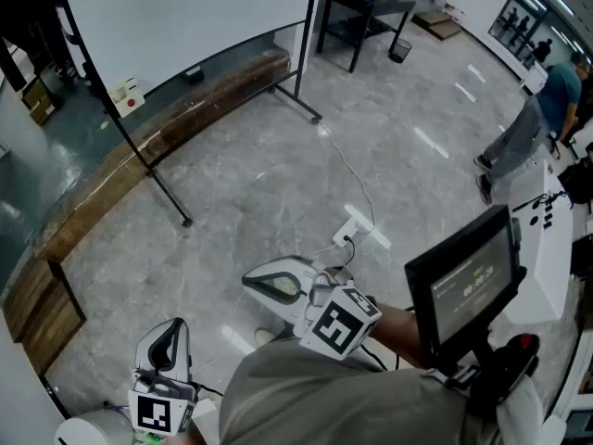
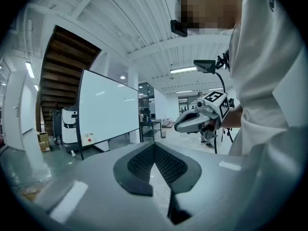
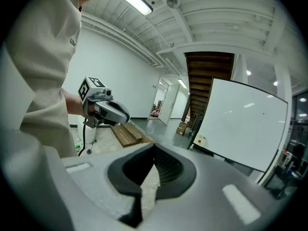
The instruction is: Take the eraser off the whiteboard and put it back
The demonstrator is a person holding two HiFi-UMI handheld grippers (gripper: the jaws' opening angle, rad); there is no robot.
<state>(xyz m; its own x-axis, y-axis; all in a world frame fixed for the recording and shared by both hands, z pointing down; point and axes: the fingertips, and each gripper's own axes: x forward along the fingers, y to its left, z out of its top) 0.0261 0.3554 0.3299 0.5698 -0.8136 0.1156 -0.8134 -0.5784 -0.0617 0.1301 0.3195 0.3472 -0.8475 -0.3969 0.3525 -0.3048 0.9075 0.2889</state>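
Held low by the torso — left gripper [image 1: 170, 334], right gripper [image 1: 269, 284], jaws pressed together, empty — eraser [image 1: 127, 95] well apart on whiteboard [image 1: 185, 17].

A large open lab or office hall. In the head view, a polished grey stone floor [image 1: 278, 174] fills the middle. A whiteboard [image 1: 185, 17] on a stand is at 11 o'clock, a black desk [image 1: 366, 12] at 1 o'clock, a monitor [image 1: 463, 286] at 4 o'clock. The right gripper view shows a white beamed ceiling [image 3: 216, 13] with a strip light [image 3: 139, 4] and a wooden staircase [image 3: 207, 76].
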